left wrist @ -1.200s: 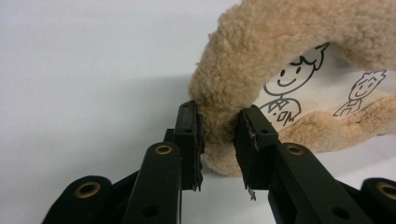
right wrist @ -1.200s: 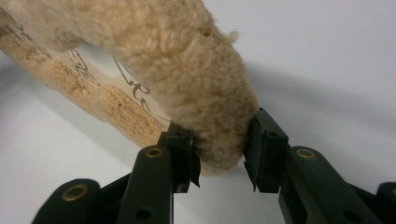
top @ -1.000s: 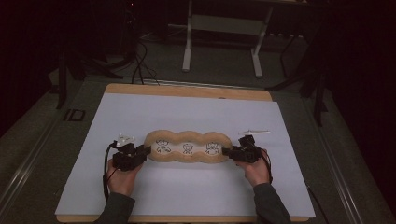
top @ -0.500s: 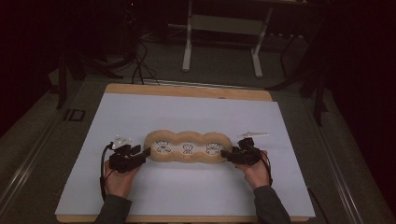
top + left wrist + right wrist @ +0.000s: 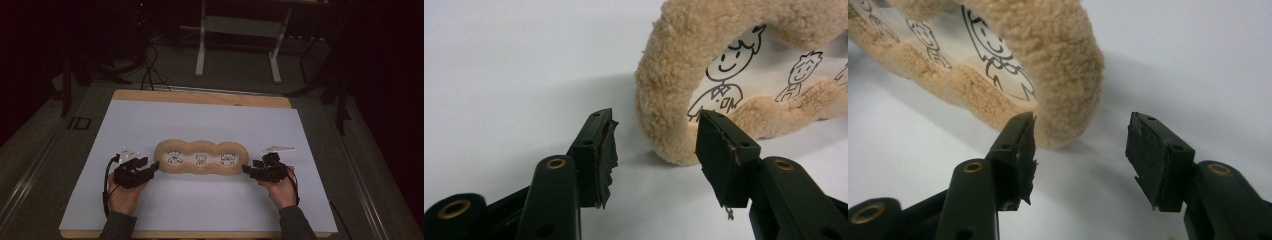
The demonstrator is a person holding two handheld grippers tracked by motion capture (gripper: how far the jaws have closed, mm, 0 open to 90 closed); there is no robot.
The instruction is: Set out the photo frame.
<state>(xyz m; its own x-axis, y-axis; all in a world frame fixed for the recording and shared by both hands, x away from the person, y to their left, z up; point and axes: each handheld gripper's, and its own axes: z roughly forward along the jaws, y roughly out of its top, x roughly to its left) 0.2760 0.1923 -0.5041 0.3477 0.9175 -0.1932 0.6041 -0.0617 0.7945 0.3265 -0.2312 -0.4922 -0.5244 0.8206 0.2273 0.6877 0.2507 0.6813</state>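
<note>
High view: a white sheet (image 5: 200,125) covers the wooden table (image 5: 200,96), and on it lies the landmark, a long tan fleece frame (image 5: 201,158) with three rounded openings, each showing a line-drawn cartoon figure. It sits a little nearer the person than the middle of the sheet, running across it from side to side.

Just left of the frame's left end sits the left gripper (image 5: 151,168), held in the person's left hand (image 5: 122,194), with its tips pointing at the fleece. In the left gripper view its jaws have just been opening and stand wide apart, the pads pressing on nothing. The frame (image 5: 684,90) lies just ahead of them: the rounded end of the fleece fills part of the gap beyond the tips, and the right-hand jaw tip stands in front of the first cartoon figure (image 5: 723,75). Bare white sheet lies under the jaws.

Just right of the frame's right end is the right gripper (image 5: 247,170), in the person's right hand (image 5: 281,191), pointing back toward the fleece. In the right gripper view its jaws have also just been opening and are spread wide with nothing gripped. The frame's end (image 5: 1048,70) is just beyond the left-hand jaw tip, while the other jaw stands over bare sheet, clear of the fleece.
</note>
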